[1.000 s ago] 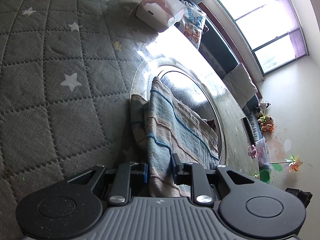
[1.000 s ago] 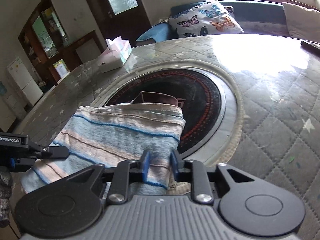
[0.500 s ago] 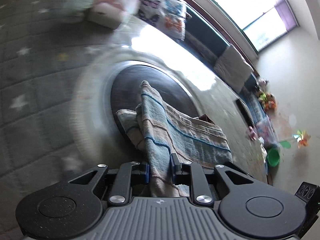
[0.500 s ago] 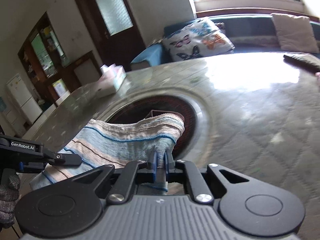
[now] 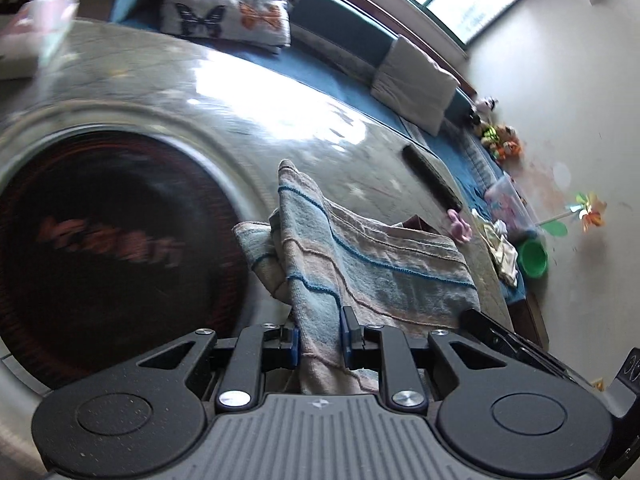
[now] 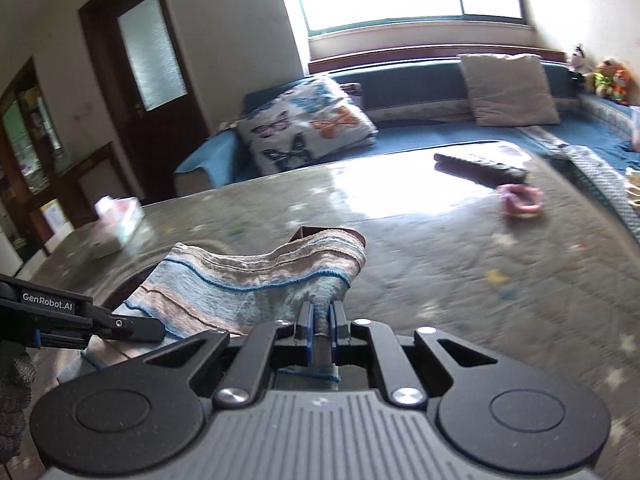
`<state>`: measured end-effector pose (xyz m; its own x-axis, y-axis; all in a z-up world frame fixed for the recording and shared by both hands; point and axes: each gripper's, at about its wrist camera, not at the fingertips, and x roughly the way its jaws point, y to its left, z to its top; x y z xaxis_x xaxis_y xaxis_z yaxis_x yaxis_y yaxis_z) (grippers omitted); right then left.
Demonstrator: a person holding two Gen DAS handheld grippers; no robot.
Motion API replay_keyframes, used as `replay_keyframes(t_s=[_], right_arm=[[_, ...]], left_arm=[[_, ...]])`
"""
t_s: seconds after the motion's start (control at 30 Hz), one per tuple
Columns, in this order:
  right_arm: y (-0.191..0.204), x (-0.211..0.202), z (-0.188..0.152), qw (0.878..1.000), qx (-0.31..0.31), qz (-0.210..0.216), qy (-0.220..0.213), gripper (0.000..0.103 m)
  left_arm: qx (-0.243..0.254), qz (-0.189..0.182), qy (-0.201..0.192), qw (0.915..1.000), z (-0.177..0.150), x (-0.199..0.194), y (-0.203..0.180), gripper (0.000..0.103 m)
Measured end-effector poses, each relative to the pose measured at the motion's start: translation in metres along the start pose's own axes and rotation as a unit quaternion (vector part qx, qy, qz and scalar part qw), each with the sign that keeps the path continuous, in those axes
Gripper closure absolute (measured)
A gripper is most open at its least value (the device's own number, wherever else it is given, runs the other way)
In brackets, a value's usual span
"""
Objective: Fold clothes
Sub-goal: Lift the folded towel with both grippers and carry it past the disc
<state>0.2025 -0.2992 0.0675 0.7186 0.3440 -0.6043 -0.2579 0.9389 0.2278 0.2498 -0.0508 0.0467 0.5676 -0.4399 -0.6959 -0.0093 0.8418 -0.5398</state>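
Closest to me, my right gripper (image 6: 319, 322) has its two blue pads squeezed tight on a bunched corner of the striped towel (image 6: 256, 280), with a blue-stitched hem poking out behind the pads. My left gripper (image 5: 319, 334) pinches another edge of the same cloth, its pads set wider with a thick fold filling the gap. From the right wrist view I read "GenRobot.AI" in white on the left tool's black side, and a grey knit glove (image 6: 14, 396) is cut off at the frame edge.

One towel only, held between the two tools over the quilted table (image 6: 460, 264); I cannot tell whether it hangs free or touches the top. A dark maroon piece peeks from behind its top edge and I cannot identify it.

Left of it sits one dark round inset (image 5: 112, 248) with reddish lettering, too blurred to read. Farther out I count one tissue box (image 6: 116, 224), one black remote (image 6: 480, 168) and one pink item (image 6: 520, 200). On the blue sofa lie two cushions: the butterfly cushion (image 6: 308, 124) and the plain cushion (image 6: 508, 88).
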Motion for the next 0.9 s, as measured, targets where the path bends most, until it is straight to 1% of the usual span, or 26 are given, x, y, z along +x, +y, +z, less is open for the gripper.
replay_keyframes(t_s=[0.1, 0.2, 0.3, 0.33, 0.37, 0.47, 0.53, 0.6, 0.7, 0.77, 0.9], right_arm=[[-0.024, 0.007, 0.006, 1.0, 0.006, -0.024, -0.001, 0.096], [-0.043, 0.012, 0.006, 0.999, 0.012, -0.041, 0.0, 0.096], [-0.058, 0.022, 0.0, 0.998, 0.019, -0.057, 0.011, 0.096], [-0.062, 0.026, -0.002, 0.998, 0.022, -0.059, 0.018, 0.095], [-0.065, 0.029, -0.004, 0.998, 0.023, -0.06, 0.022, 0.094], [-0.073, 0.035, -0.009, 0.997, 0.022, -0.068, 0.031, 0.091], [-0.073, 0.032, -0.008, 0.997, 0.021, -0.068, 0.025, 0.091], [-0.073, 0.03, -0.005, 0.997, 0.02, -0.066, 0.017, 0.091], [-0.068, 0.028, 0.0, 0.999, 0.016, -0.051, 0.009, 0.091], [-0.064, 0.031, 0.002, 0.999, 0.009, -0.041, 0.01, 0.091], [-0.059, 0.042, 0.005, 1.0, 0.008, -0.026, 0.014, 0.091]], left_arm=[[0.014, -0.003, 0.009, 0.9999, 0.004, 0.021, -0.016, 0.082], [0.031, -0.002, 0.021, 0.9993, 0.003, 0.041, -0.026, 0.082], [0.042, 0.014, 0.033, 0.9985, -0.001, 0.052, -0.026, 0.079], [0.045, 0.018, 0.036, 0.9982, -0.002, 0.055, -0.026, 0.075], [0.048, 0.021, 0.034, 0.9981, -0.001, 0.053, -0.026, 0.073], [0.057, 0.033, 0.016, 0.9977, 0.003, 0.043, -0.024, 0.065], [0.063, 0.045, 0.0, 0.997, 0.007, 0.036, -0.024, 0.065], [0.067, 0.051, -0.014, 0.9963, 0.012, 0.032, -0.024, 0.067], [0.076, 0.041, -0.024, 0.996, 0.02, 0.033, -0.027, 0.068], [0.084, 0.03, -0.025, 0.9957, 0.023, 0.037, -0.032, 0.074], [0.094, 0.019, -0.025, 0.9951, 0.032, 0.052, -0.04, 0.079]])
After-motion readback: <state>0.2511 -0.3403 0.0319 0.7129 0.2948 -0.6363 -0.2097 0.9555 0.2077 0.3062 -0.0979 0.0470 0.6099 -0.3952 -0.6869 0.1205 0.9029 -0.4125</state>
